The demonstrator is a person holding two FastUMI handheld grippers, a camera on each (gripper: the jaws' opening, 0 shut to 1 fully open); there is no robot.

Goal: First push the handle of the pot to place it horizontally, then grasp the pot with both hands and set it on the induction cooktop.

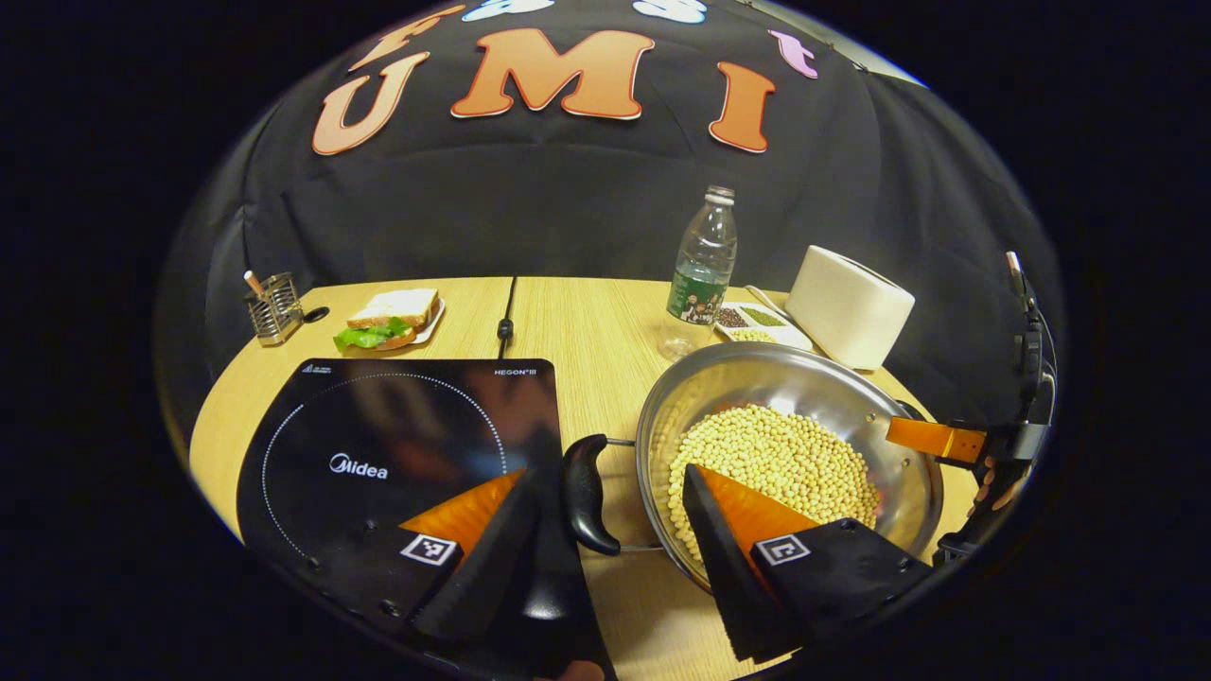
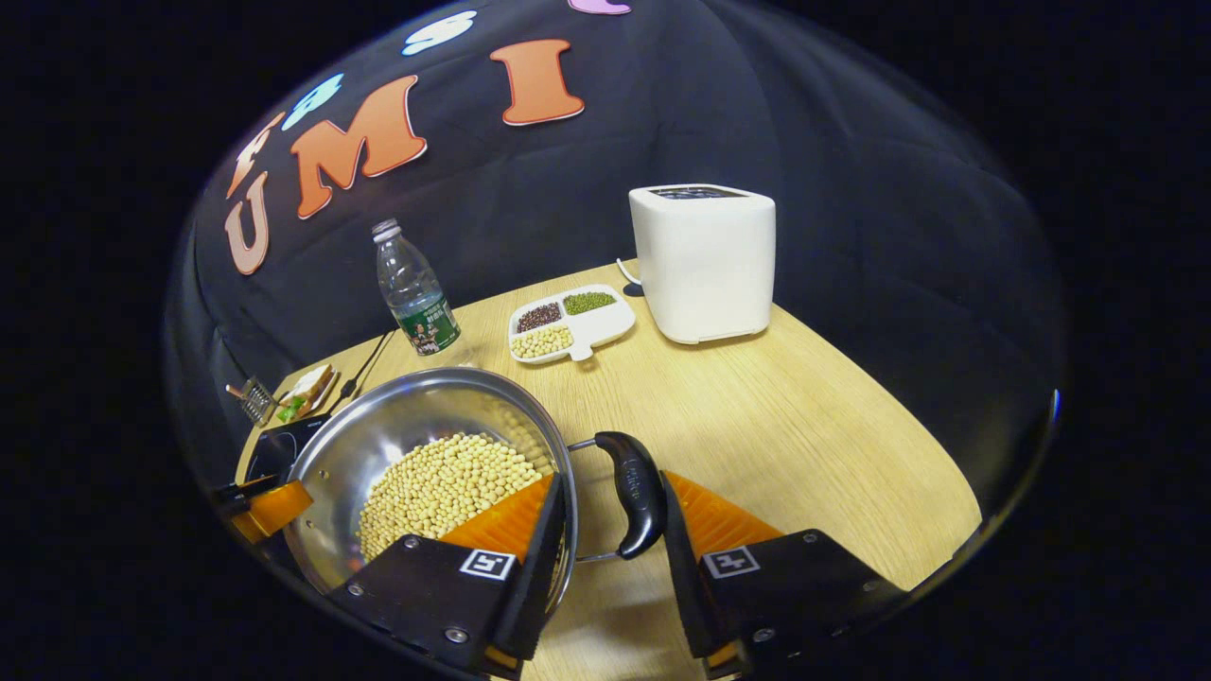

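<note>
A pale wood-grain table [image 2: 814, 445], with a seam running back toward the black cloth wall, carries the steel pot [image 1: 804, 378] of yellow beans, standing beside the black induction cooktop [image 1: 378, 445] and not on it. The left gripper [image 1: 605, 492] is spread wide, its fingers either side of the pot's near black handle [image 1: 587, 492] (whether they touch it is unclear). The right gripper [image 2: 610, 501] likewise straddles the opposite handle [image 2: 636, 492], open. Behind stand a bottle [image 2: 413, 293], a divided dish [image 2: 591, 331] and a white appliance [image 2: 705, 260].

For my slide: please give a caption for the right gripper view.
Right gripper open around the black handle of the bean-filled pot.
</note>
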